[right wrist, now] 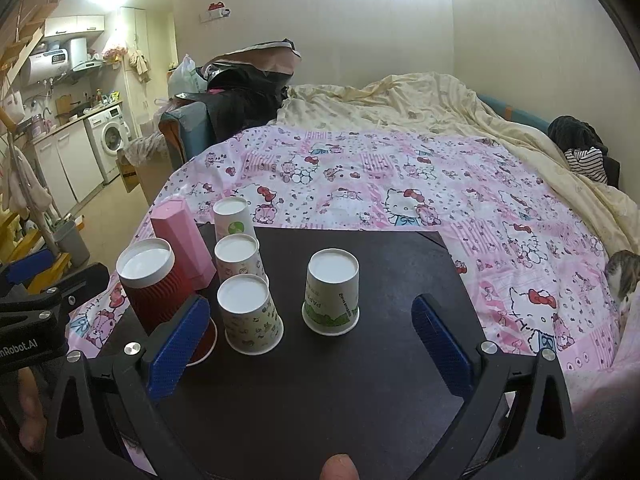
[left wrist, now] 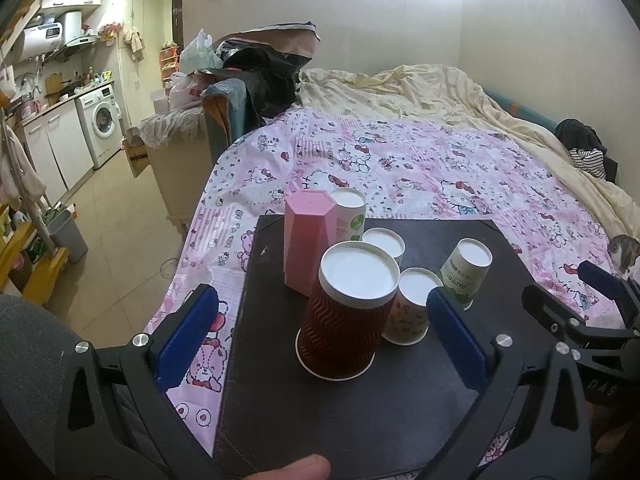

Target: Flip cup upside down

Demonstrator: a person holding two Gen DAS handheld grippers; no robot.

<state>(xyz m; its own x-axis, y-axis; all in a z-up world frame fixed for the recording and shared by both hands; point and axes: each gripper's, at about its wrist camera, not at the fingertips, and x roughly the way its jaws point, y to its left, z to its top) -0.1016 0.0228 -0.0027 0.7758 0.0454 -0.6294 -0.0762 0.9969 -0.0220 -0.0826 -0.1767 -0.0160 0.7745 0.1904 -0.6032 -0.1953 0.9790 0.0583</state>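
Several cups stand upside down on a dark board (left wrist: 360, 412) (right wrist: 380, 392). A red ribbed cup (left wrist: 344, 312) (right wrist: 160, 288) stands nearest the left gripper. A tall pink faceted cup (left wrist: 304, 236) (right wrist: 184, 240) stands behind it. A green-and-white paper cup (left wrist: 466, 272) (right wrist: 332, 292) stands apart to the right. Three patterned paper cups (right wrist: 248, 312) stand between them. My left gripper (left wrist: 320, 340) is open, its blue fingers either side of the red cup, not touching. My right gripper (right wrist: 308, 340) is open and empty, a little before the green cup.
The board lies on a pink cartoon-print sheet (left wrist: 420, 168) over a bed. A cat (left wrist: 624, 252) (right wrist: 624, 276) sits at the right edge. A yellow duvet (right wrist: 420, 100) lies behind. A kitchen with a washing machine (left wrist: 102, 120) is at the left.
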